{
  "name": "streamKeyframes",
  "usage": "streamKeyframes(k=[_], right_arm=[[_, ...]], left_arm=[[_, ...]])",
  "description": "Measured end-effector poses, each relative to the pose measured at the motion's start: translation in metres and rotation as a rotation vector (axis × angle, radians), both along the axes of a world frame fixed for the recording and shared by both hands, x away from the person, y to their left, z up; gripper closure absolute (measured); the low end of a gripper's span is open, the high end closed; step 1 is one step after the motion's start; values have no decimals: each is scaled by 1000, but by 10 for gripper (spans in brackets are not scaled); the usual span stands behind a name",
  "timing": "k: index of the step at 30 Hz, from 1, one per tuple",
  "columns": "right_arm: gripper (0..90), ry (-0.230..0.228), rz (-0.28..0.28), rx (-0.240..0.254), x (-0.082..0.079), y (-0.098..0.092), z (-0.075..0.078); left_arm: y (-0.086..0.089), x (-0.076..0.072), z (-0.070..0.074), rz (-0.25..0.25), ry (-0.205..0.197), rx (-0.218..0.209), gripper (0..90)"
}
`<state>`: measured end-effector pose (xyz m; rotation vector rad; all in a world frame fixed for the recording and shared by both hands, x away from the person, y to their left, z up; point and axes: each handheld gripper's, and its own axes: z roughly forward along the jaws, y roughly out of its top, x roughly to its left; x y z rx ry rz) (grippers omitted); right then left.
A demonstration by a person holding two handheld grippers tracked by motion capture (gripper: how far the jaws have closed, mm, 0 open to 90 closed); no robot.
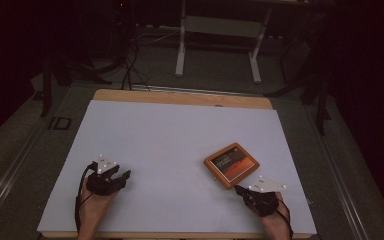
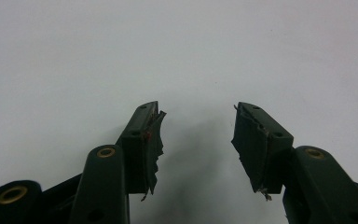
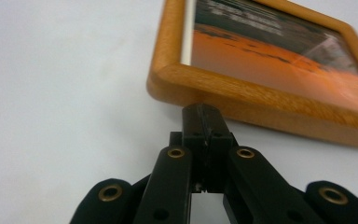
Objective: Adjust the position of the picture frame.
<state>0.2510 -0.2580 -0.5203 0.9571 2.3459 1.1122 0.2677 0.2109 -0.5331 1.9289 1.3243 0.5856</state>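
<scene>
The left gripper (image 1: 122, 176) is seen well to the left of the wooden picture frame (image 1: 231, 164), low over the white table top (image 1: 170, 140) and held by the left hand (image 1: 94, 202). In the left gripper view its jaws are parted about halfway, and nothing is held between its pads (image 2: 151, 140); only the bare white surface (image 2: 177, 56) is seen between them. The frame is laid flat on the table top, right of its middle and turned at an angle. The right gripper (image 1: 238, 189) is placed just at the near edge of the frame. In the right gripper view the jaws are pressed fully together, nothing is gripped, and the tip (image 3: 204, 112) is set against the wooden rim (image 3: 242, 93), touching it or nearly so.
</scene>
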Motion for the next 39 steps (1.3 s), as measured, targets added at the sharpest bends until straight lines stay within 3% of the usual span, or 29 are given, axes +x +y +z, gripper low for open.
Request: streamKeyframes(k=[10, 11, 18, 22, 25, 28, 29, 30, 33, 34, 35, 39], right_arm=[[900, 1, 91, -4, 19, 30, 2], [900, 0, 112, -13, 27, 41, 4], [900, -4, 161, -41, 47, 66, 6], [900, -9, 185, -61, 52, 73, 9], [900, -28, 179, -46, 52, 67, 15], [900, -40, 142, -18, 54, 55, 22], [900, -53, 71, -9, 61, 34, 29], [900, -52, 48, -11, 64, 28, 30], [900, -38, -19, -11, 75, 9, 26], [900, -38, -19, -11, 75, 9, 26], [900, -29, -69, -22, 82, -3, 20], [900, 4, -136, -19, 91, -19, 10]], left_arm=[[-1, 0, 0, -2, -1, 0, 504], [-1, 0, 0, -5, 0, 0, 504], [-2, 0, 0, -12, 0, 5, 504], [-1, 0, 0, -7, -3, -1, 504], [0, 0, 1, -4, -4, -3, 504], [1, 0, 1, 2, -2, -4, 503], [1, 0, 1, 2, -4, -5, 503], [0, 0, 1, 2, -5, -4, 503], [0, 0, 1, 1, -7, -4, 502], [0, 0, 1, 1, -7, -4, 501], [0, 0, 0, 2, -7, -3, 501], [1, 0, 0, 8, -6, -7, 500]])
